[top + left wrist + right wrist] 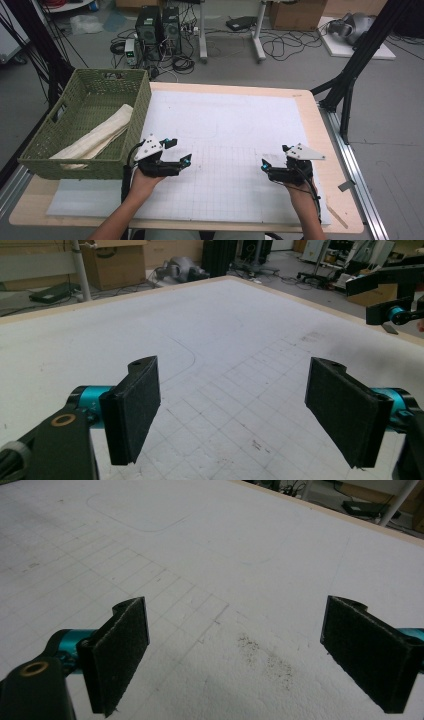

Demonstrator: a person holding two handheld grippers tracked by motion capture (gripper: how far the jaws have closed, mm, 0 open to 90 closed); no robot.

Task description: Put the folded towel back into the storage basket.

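Tongs, left [183, 151]: one pair, jaws spread wide with nothing between them; flat black pads [134, 407] with a rough foam-like face, teal joints behind, grey three-cornered plate on top.
Tongs, right [274, 156]: one pair, likewise gaping and empty; the same rectangular black pads [120, 651], held low over the sheet.
Hands: two, each gripping one tool, well apart from one another.
Sheet [225, 125]: one, white, matte, printed with a fine square grid and a faint rounded outline; a dark speckled smudge [270, 660] lies between the right jaws.
Bench [325, 145]: pale wood, edges showing around the sheet.
Basket [85, 165]: one, green, woven, rectangular, at the bench's left edge, just beside the left tongs.
Cloth [97, 135]: one, cream, folded long, lying inside the basket.
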